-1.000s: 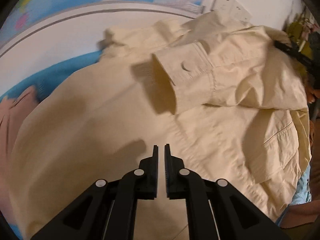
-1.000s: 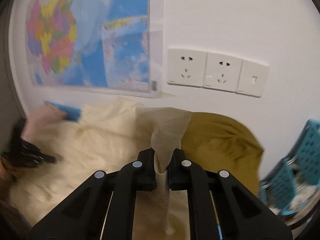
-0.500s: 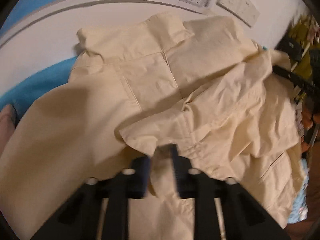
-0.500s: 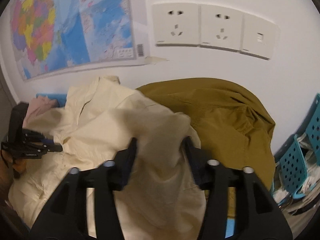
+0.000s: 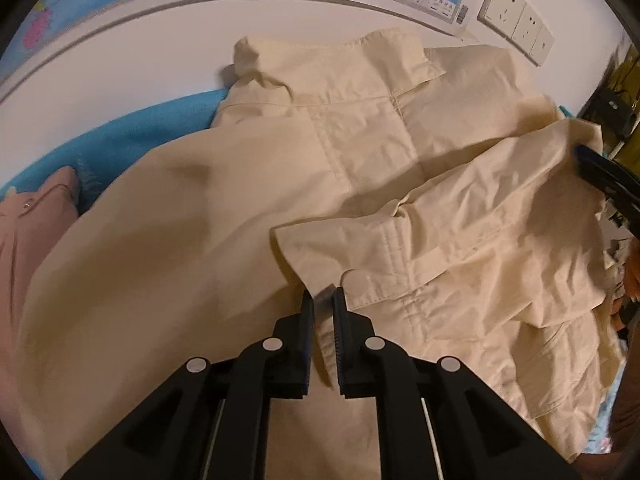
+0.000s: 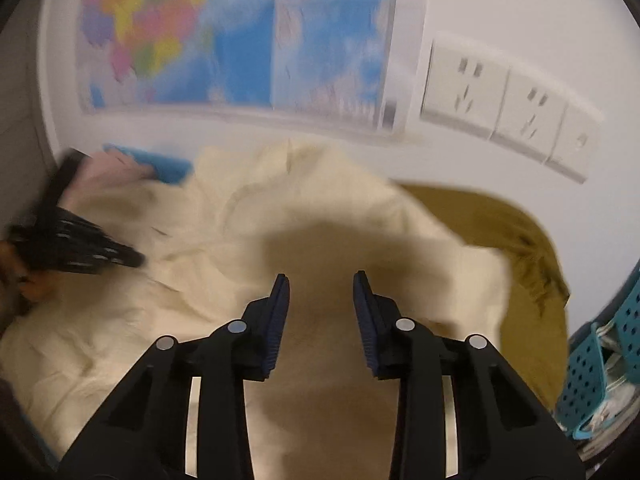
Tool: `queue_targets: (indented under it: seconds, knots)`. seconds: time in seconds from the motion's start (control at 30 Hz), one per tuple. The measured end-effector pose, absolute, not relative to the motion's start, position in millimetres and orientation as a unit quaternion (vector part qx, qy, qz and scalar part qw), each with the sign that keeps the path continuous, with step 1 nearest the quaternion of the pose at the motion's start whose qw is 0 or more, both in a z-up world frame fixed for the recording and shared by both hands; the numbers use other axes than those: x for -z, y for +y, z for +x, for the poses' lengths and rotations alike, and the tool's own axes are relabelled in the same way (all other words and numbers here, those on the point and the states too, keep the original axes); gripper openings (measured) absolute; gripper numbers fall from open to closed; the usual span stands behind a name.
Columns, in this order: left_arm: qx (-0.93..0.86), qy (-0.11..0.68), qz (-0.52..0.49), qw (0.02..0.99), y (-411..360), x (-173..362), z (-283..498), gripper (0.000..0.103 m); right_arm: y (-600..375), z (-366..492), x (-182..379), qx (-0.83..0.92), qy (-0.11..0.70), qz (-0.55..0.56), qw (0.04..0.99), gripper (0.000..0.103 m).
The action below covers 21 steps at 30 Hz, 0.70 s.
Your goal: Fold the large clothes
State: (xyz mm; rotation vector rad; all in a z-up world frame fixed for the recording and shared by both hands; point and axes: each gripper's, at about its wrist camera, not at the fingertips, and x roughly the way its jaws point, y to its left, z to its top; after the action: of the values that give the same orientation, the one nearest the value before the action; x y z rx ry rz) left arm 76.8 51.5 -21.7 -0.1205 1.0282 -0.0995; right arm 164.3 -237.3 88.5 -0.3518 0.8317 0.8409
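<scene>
A large cream shirt (image 5: pixel 192 240) lies spread on the surface, collar (image 5: pixel 340 60) toward the wall. One sleeve is folded across its body, and the sleeve cuff (image 5: pixel 360 256) lies in the middle. My left gripper (image 5: pixel 323 300) is shut on the edge of that cuff. My right gripper (image 6: pixel 321 282) is open and empty, just above the shirt (image 6: pixel 280 220) near its right side. It also shows at the right edge of the left wrist view (image 5: pixel 600 168). The left gripper appears at the left in the right wrist view (image 6: pixel 80 248).
A pink garment (image 5: pixel 28 224) lies at the left on a blue cover (image 5: pixel 120 136). An olive garment (image 6: pixel 500 232) lies right of the shirt. A teal basket (image 6: pixel 600 360) stands at far right. The wall holds a map (image 6: pixel 240 40) and sockets (image 6: pixel 500 104).
The right gripper carried the sleeve across the shirt, opened and let it go. The left gripper closed on the cuff edge as the sleeve came down in front of it.
</scene>
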Motion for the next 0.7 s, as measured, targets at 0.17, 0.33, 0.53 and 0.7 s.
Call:
queue_targets:
  seconds: [0.17, 0.33, 0.53, 0.7]
  knots:
    - [0.044, 0.452, -0.047, 0.89, 65.2, -2.7, 37.6, 0.037, -219.4, 195.1, -48.1, -0.356, 0.453, -0.175, 0.798, 0.03]
    - [0.008, 0.399, -0.014, 0.917, 93.6, -36.0, -27.8, 0.057, -224.3, 171.6, -71.8, -0.367, 0.428, -0.178, 0.807, 0.056]
    - [-0.059, 0.393, -0.039, 0.917, 145.6, -33.1, -108.3, 0.062, -221.7, 128.5, -109.7, -0.436, 0.405, -0.13, 0.793, 0.066]
    - [-0.072, 0.438, -0.097, 0.891, 183.1, 5.1, -172.2, 0.063, -186.8, 77.8, -105.1, -0.513, 0.416, -0.125, 0.74, 0.071]
